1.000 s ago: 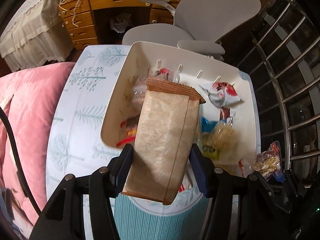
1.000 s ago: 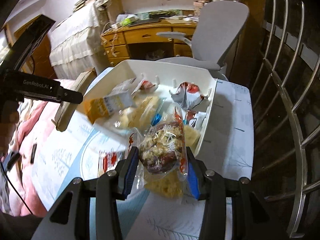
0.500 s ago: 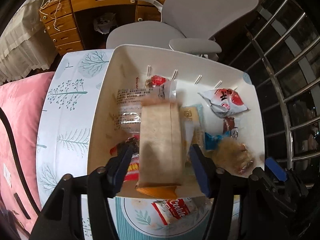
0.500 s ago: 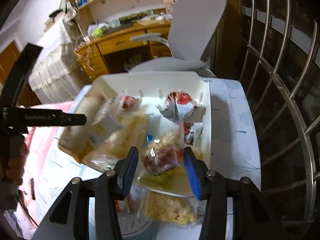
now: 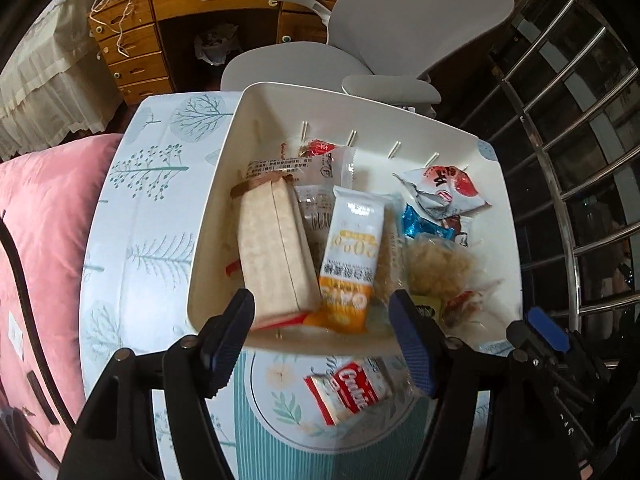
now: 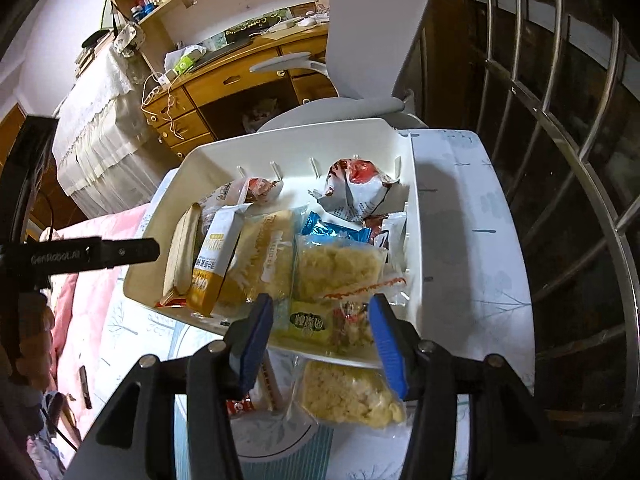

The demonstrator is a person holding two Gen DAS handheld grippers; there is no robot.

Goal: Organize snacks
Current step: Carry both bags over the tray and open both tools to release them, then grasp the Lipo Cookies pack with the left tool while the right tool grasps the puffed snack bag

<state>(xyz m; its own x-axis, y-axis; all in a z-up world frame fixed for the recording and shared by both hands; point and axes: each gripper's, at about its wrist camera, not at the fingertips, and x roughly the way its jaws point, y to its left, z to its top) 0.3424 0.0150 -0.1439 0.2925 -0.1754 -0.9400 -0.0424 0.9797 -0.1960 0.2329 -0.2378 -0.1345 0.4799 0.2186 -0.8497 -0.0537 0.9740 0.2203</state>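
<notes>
- My left claw (image 5: pixel 322 332) hangs spread and empty over the near rim of the white bin (image 5: pixel 216 216), blue pads apart, pinching nothing.
- My right claw (image 6: pixel 320 334) is likewise spread and empty above the bin's near right corner, over a green-labelled packet (image 6: pixel 308 322).
- The brown paper-wrapped pack (image 5: pixel 276 252) lies inside the bin against its left wall, beside a white-and-orange pack (image 5: pixel 352 256).
- Snacks crowd the bin floor; a red-and-white crumpled bag (image 5: pixel 444 192) sits near the far wall.
- Outside, on the tree-print tabletop (image 5: pixel 160 200), a red "Cookie" packet (image 5: pixel 350 390) and a clear bag of yellow crisps (image 6: pixel 352 394) lie just below the near rim.
- Metal railing (image 6: pixel 560 128) closes off the right edge.
</notes>
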